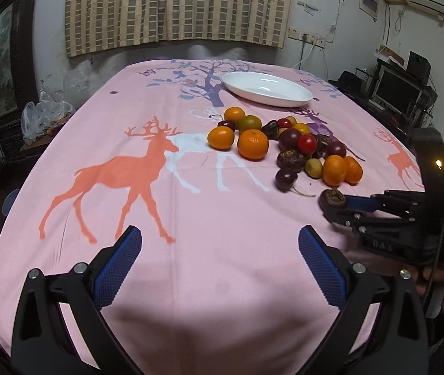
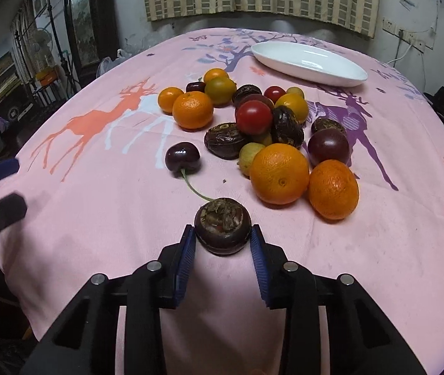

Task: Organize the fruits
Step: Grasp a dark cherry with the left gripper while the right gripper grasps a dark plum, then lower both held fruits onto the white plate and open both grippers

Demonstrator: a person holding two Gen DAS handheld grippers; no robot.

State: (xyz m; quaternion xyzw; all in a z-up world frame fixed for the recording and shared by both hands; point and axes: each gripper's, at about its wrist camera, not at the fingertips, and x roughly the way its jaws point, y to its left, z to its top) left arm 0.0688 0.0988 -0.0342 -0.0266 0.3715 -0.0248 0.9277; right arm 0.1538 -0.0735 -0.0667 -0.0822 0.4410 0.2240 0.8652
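Note:
A pile of fruit (image 1: 287, 143) lies on the pink deer tablecloth (image 1: 159, 187): oranges (image 2: 279, 173), red tomatoes (image 2: 254, 116), dark water chestnuts (image 2: 225, 140) and a cherry (image 2: 182, 156) with a stem. My right gripper (image 2: 223, 233) is shut on a dark water chestnut (image 2: 223, 229) just in front of the pile; it also shows in the left wrist view (image 1: 333, 200). My left gripper (image 1: 220, 247) is open and empty over bare cloth, left of the pile. A white oval plate (image 1: 267, 89) stands empty beyond the fruit.
A curtain (image 1: 175, 6) hangs on the wall behind the table. Plastic bags (image 1: 41, 115) and a dark cabinet stand off the table's left edge. A monitor (image 1: 397, 90) and shelves stand to the right.

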